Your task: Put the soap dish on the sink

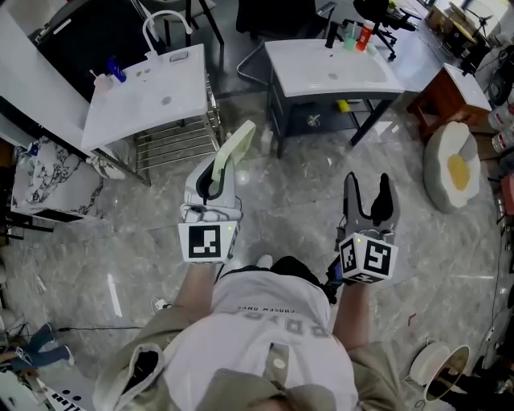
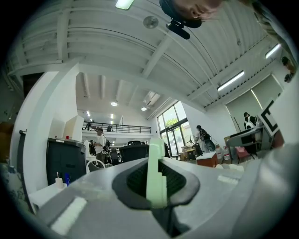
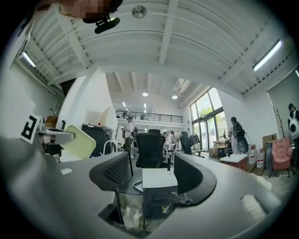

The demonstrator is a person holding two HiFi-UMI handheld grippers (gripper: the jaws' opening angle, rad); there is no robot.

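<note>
The soap dish (image 1: 233, 152) is pale green and is carried in the air above the marble floor (image 1: 297, 185). It is pinched by the left gripper (image 1: 212, 186), whose jaws press against its two broad faces. The dish stands on edge, seen as a thin vertical strip in the left gripper view. Its long axis runs forward, away from the person and slightly toward the person's right, and its free end projects well past the jaw tips. That free end points at the gap between two sinks. The right gripper (image 1: 368, 183) is held beside the left one, well apart from it, with its jaws spread and nothing between them. The white sink (image 1: 152, 100) stands ahead on the person's left. An arched faucet (image 1: 165, 20) rises at its far edge, a small blue bottle (image 1: 116, 72) stands near its far left corner, and a wire rack (image 1: 173, 140) sits beneath the surface. The second sink (image 1: 329, 68) stands ahead on the right, with red and green bottles (image 1: 357, 36) grouped at its far edge. Floor lies between the dish and both sinks. A black office chair (image 3: 150, 150) stands beyond the second sink. An egg-shaped cushion (image 1: 452, 167) lies on the floor to the right of that sink, well apart from both grippers.
</note>
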